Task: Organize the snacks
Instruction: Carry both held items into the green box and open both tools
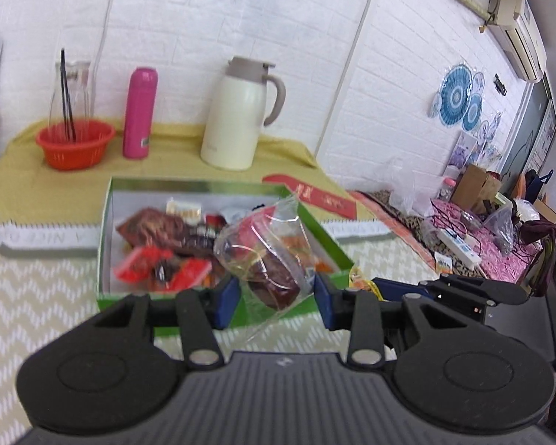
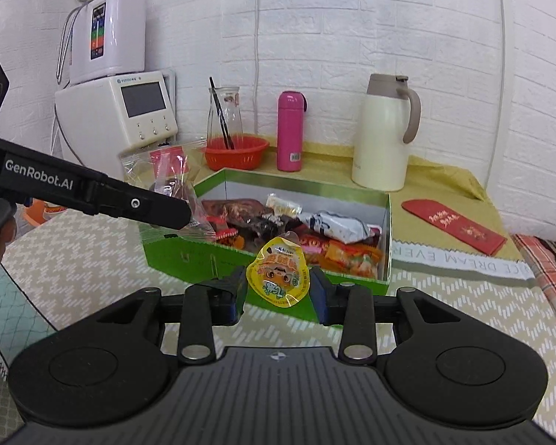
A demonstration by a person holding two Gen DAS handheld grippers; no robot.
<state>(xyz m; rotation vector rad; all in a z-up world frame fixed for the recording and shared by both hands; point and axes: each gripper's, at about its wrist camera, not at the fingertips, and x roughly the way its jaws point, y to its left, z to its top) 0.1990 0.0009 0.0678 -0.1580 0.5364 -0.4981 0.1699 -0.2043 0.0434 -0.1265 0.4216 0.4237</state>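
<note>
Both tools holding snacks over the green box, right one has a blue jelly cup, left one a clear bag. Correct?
One detail is off: the jelly cup in the right tool is yellow, not blue, as the right wrist view shows. The rest holds: the left tool grips a clear bag, both at the green box.

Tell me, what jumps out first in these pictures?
Probably the green box full of bright snack packets, open in the middle of the table. Each gripper holds a snack just in front of it: the right gripper pinches a yellow packet, the left gripper a clear bag. Behind stand a cream jug and a pink flask.
</note>
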